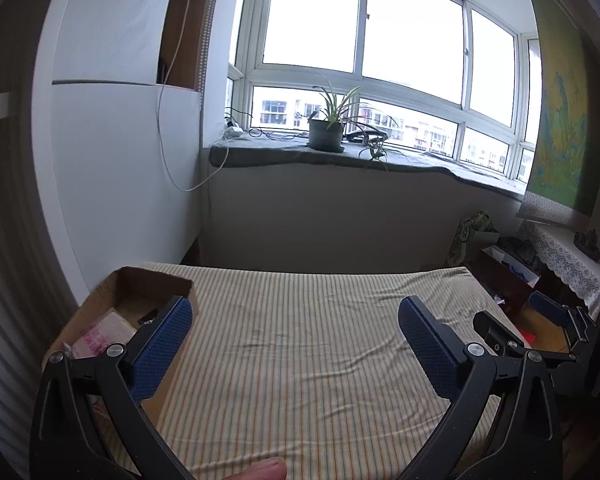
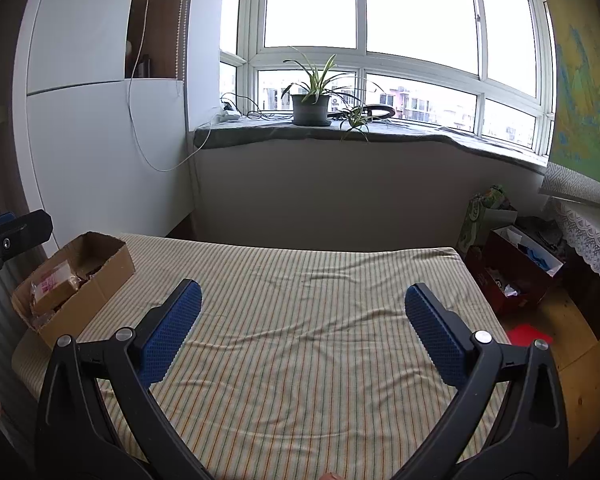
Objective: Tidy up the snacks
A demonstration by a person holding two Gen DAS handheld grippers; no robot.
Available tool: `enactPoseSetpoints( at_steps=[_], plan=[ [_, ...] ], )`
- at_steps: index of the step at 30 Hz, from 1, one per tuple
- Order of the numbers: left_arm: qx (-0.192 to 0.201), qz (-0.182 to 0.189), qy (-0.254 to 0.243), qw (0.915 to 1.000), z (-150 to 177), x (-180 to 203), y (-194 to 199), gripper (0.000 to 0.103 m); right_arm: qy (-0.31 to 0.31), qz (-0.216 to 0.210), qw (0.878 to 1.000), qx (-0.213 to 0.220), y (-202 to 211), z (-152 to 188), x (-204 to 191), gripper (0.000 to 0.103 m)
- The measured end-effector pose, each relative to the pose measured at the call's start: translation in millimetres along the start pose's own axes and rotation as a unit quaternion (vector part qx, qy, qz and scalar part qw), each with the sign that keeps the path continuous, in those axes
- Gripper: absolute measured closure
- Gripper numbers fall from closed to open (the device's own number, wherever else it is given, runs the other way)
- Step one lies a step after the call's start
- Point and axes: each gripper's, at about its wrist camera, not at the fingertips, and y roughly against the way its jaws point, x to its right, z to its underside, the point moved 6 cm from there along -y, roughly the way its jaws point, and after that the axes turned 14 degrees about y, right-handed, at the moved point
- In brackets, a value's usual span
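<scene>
L wrist view: my left hand-held gripper (image 1: 296, 316) is spread wide w/ nothing between the blue pads, hovering over the striped bed (image 1: 300, 340). The cardboard box (image 1: 156, 280) sits at the bed's far-left corner, just beside my left finger; inside I see a clear snack packet w/ pink print (image 1: 100, 334) and something dark further in, prob another snack but too hidden to say. The right hand-held gripper shows at the right edge, also spread.

R wrist view: right hand-held gripper (image 2: 303, 304) is spread, empty, above the middle of the bed. Box is well off to the left w/ the packets already in it. No loose snacks on the sheet that I can see, so I judge the task is about done, or the rest lie out of frame.

Risks: the box is right at the bed's corner, so a nudge from my left finger could tip it off the edge. The sheet is wrinkled and soft, so pressing down could drag fabric and shift the box.
</scene>
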Motion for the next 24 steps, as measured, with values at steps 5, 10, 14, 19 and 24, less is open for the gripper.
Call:
enactPoseSetpoints(
  at_steps=[5, 10, 14, 19, 24],
  plan=[
    [-0.001, -0.007, -0.003, 1.0000, 0.7, -2.3, 0.4, 0.000, 0.002, -0.003, 1.000, -0.003, 0.1, 1.5, -2.6, 0.000],
    [-0.004, -0.009, -0.005, 0.9999, 2.6, -3.7, -0.4, 0.000, 0.003, -0.004, 1.000, -0.004, -0.1, 0.9, -4.5, 0.000],
    [-0.005, -0.013, -0.007, 0.9999, 2.6, -4.8, -1.5, 0.000, 0.004, -0.006, 1.000, -0.006, -1.2, 2.0, -6.4, 0.000],
    [-0.007, -0.014, -0.008, 0.9998, 3.7, -5.7, -2.4, 0.000, 0.004, -0.008, 1.000, -0.007, -2.7, 2.8, -5.8, 0.000],
    [-0.007, -0.013, -0.011, 0.9998, 3.6, -5.2, -2.7, 0.000, 0.003, -0.006, 1.000, -0.006, -2.3, 4.2, -5.0, 0.000]
  ],
)
